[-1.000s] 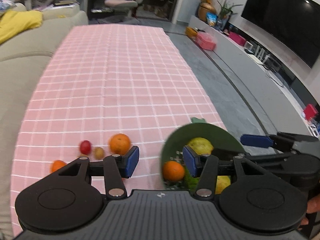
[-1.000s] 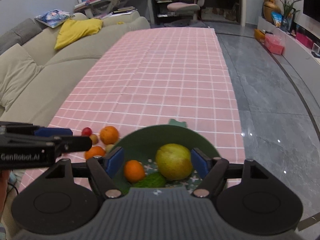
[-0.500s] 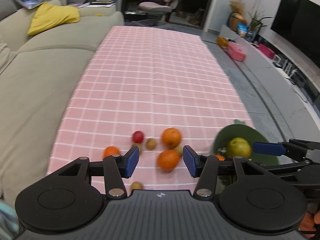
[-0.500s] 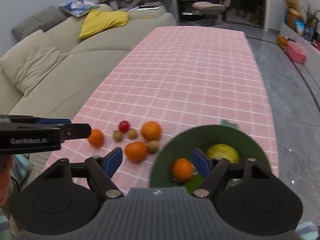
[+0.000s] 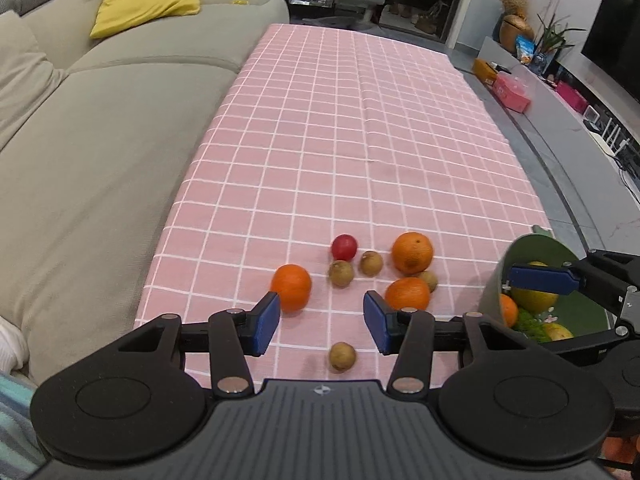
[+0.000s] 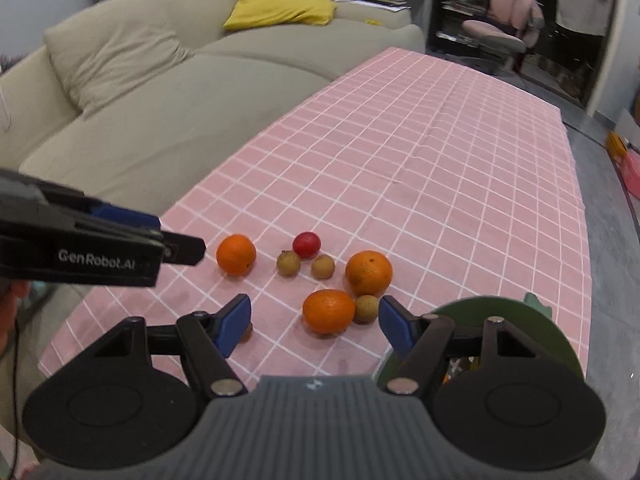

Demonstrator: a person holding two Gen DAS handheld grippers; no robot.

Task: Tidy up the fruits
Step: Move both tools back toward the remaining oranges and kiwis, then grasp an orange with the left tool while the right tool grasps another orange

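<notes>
Fruit lies loose near the table's [image 5: 360, 120] near edge: three dimpled oranges [image 5: 412, 252], a glossy red ball [image 5: 344, 247] and small rough brown ones [image 5: 342, 356]. Both views have swung from the green bowl [image 5: 532, 252] (already holding fruit, at the near right corner) to this cluster. The left gripper [image 5: 320, 320] and right gripper [image 6: 314, 322] have just narrowed their jaws, still apart and empty, so picking looks next.

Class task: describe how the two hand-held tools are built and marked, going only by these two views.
Each tool, left and right, has a ribbed dark grey body with a small logo, two round black discs at its sides, black link arms with silver pivot pins, and blue pads on its fingers. Seen from the right view, the left tool's side carries white lettering reading GenRobot.AI.
</notes>
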